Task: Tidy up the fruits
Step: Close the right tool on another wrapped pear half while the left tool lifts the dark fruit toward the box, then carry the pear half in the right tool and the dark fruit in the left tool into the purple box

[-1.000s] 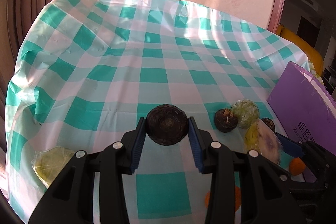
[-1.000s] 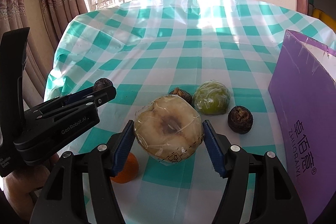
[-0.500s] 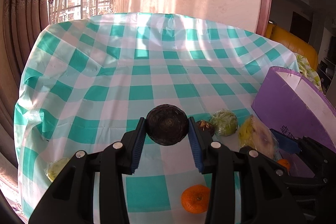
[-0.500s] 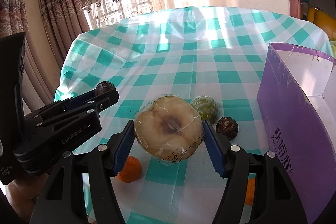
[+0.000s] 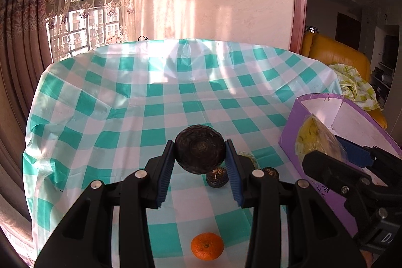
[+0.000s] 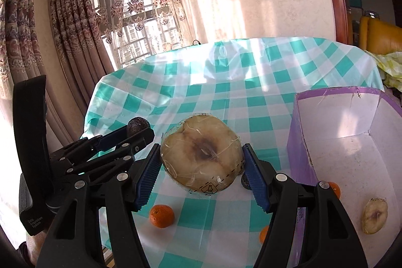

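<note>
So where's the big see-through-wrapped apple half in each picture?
Left wrist view: the wrapped apple half is at the right edge, in front of the purple box, clamped in the right gripper.
Right wrist view: it sits in the centre, between that gripper's blue pads.
Shared landmark: the purple box.

**Our two handheld grippers: build and markings**

We see the left gripper (image 5: 200,168) and right gripper (image 6: 202,171) built alike: black angular plastic arms, round silver screws at the joints, and blue ribbed pads (image 6: 148,180) lining each finger. The left unit's black body carries small white lettering, "Data Acquisition System".
</note>
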`<state>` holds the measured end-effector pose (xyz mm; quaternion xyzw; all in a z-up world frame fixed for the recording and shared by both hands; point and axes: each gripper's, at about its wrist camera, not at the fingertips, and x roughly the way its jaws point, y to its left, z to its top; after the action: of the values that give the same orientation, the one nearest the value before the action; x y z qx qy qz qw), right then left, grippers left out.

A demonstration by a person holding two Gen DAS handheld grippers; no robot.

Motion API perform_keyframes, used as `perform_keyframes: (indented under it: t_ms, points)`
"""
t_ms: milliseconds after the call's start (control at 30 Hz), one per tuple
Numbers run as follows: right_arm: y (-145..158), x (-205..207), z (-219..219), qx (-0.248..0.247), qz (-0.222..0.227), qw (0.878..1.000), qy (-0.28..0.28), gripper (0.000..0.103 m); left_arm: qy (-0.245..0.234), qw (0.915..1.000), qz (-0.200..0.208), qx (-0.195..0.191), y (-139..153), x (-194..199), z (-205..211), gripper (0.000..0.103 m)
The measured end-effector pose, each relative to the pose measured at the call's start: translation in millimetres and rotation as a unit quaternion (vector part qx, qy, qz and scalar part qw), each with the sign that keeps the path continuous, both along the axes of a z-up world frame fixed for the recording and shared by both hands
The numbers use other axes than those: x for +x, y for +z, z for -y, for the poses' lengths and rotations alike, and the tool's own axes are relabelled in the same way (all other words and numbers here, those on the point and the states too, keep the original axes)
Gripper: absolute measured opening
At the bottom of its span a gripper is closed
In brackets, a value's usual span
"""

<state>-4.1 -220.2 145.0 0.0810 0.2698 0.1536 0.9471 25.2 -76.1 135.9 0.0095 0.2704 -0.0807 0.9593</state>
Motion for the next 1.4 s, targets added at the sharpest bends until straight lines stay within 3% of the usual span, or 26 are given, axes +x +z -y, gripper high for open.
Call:
perform_keyframes:
  t_ms: [400,733,1133,1400]
  points:
    - [29.3,-3.7,58.7,0.009,0.019,0.999,-0.042,0.064,-0.048,0.9985,0.016,0.020,15.9,4.2,54.1,0.040]
    - [39.9,10.3,118.8,-0.015,0.015,0.996,-0.089,0.064,-0.102,0.9934,0.026,0.046,21.3,12.2,114.8,0.040]
    - [30.4,49.2,193.7,-0.055,-0.022,0.987,-0.150,0.064,-0.175,0.9800,0.019,0.094,12.0,24.8,194.4,0.040]
    - [16.4,79.3,214.5,-0.097,-0.060,0.982,-0.153,0.064,-0.215,0.9694,-0.020,0.117,-7.9,41.7,231.8,0.040]
